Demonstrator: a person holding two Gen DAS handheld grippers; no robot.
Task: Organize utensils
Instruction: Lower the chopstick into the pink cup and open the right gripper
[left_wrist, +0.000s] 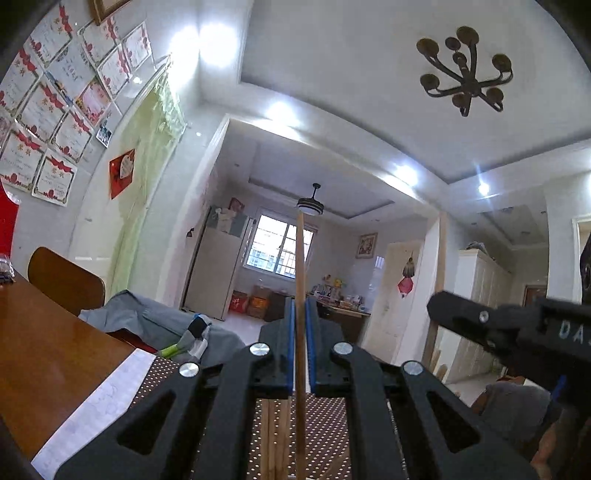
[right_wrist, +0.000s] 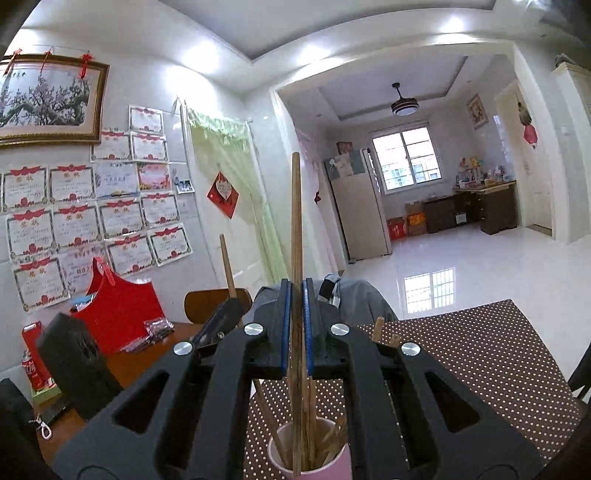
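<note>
My left gripper (left_wrist: 301, 306) is shut on a pale wooden chopstick (left_wrist: 300, 258) that stands upright between its blue pads. Below it, several more chopsticks (left_wrist: 275, 435) show against the brown dotted mat (left_wrist: 328, 424). My right gripper (right_wrist: 296, 291) is shut on a darker chopstick (right_wrist: 295, 221), also upright. Its lower end hangs at a pink cup (right_wrist: 341, 467) holding several chopsticks; I cannot tell whether it is inside. The left gripper (right_wrist: 221, 319) with its pale chopstick (right_wrist: 227, 266) appears to the left in the right wrist view. The right gripper (left_wrist: 465, 317) appears to the right in the left wrist view.
The dotted mat (right_wrist: 480, 354) lies on a brown wooden table (left_wrist: 44, 354) with a white paper strip (left_wrist: 96, 410) at its edge. A red bag (right_wrist: 118, 314), a red can (right_wrist: 33, 365) and keys (right_wrist: 44, 428) sit at the left. A chair draped in grey cloth (right_wrist: 362, 299) stands behind.
</note>
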